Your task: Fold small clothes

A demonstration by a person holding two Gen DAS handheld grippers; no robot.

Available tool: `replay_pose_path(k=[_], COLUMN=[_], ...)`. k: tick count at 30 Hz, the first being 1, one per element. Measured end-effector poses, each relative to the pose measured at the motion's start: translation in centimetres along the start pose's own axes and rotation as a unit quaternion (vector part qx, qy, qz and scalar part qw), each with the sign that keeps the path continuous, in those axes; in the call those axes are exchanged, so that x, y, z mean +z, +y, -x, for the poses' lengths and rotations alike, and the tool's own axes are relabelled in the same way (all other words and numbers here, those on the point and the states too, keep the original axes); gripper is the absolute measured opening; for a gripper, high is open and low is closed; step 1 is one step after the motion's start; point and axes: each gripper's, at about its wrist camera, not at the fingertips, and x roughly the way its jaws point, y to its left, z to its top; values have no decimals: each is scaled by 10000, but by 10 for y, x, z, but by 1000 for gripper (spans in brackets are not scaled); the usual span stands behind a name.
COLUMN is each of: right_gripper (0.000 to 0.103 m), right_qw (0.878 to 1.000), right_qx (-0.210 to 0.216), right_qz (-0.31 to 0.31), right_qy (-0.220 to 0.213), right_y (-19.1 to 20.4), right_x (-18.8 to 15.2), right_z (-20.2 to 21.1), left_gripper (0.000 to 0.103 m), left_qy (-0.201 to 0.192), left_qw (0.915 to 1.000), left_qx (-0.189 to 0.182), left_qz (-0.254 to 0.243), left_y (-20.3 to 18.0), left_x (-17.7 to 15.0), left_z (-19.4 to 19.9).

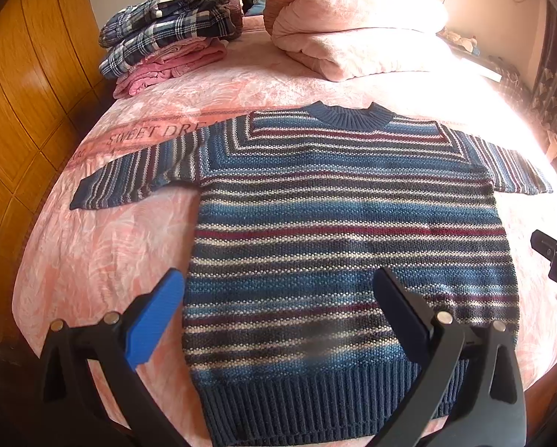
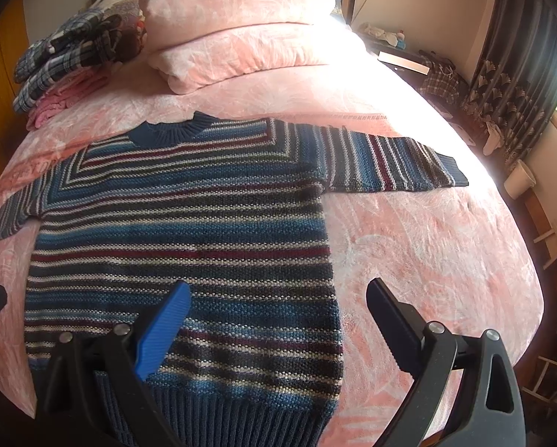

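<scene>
striped knit sweater [image 1: 338,231] lying flat, sleeves spread, hem at the bed's [image 1: 103,246] near edge | I'm hovering left gripper [image 1: 278,309] and right gripper [image 2: 278,320] over the hem, both released, empty | step: starting first fold | next: I'm judging a sleeve pinch, folding inward

Sweater [image 1: 345,231]: blue/navy/white/maroon stripes, navy rib hem & collar, betw. & ahead of fingers [image 1: 155,320], one blue, one black. Bedcover [image 1: 103,246]: pink w/ white leaf print. Far beyond fingers: folded stack [image 1: 166,26], navy/white plaid over pink.
</scene>
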Motion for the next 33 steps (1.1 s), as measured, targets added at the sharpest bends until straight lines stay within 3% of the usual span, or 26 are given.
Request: replay_pose_path(k=[33], right_gripper=[97], right_qw=[10000], right_qx=[16], right_qz=[-36], right_qy=[13], right_y=[-3], right_x=[0], right_z=[-5], left_gripper=[100], left_qy=[-32], left_qw=[10000], left_qx=[77], left_qz=[-15], left_y=[6], left_x=[0], left_z=[-1])
